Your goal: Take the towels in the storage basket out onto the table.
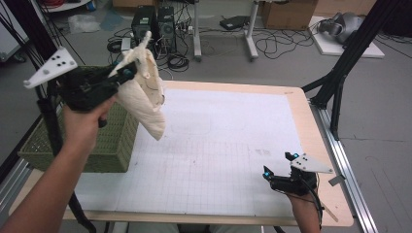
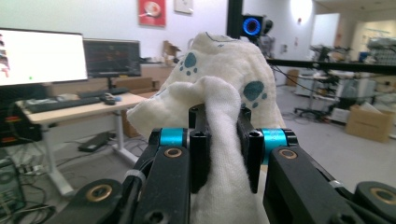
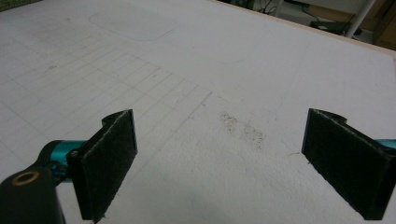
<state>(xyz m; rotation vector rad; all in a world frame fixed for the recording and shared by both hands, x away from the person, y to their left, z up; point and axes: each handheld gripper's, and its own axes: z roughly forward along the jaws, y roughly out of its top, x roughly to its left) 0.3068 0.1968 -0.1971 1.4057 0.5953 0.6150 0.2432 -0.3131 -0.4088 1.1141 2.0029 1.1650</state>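
Observation:
A cream cloth (image 1: 144,90) with blue paw prints hangs in the air at the table's left, beside the green basket (image 1: 109,145). My left gripper (image 1: 127,74) is raised high and shut on it. In the left gripper view the cloth (image 2: 219,93) bulges up between the two jaws, and my left gripper (image 2: 219,135) pinches a fold of it. My right gripper (image 1: 278,167) rests low over the white gridded mat (image 1: 218,141) near the front right corner. In the right gripper view my right gripper (image 3: 219,163) stands wide open with nothing between its pads (image 3: 109,163).
The green woven basket sits at the table's left edge. A faint grey smudge (image 3: 243,130) marks the mat ahead of the right gripper. Black frame posts (image 1: 340,63) rise at the back right. Computers and cables (image 1: 160,29) lie on the floor beyond the table.

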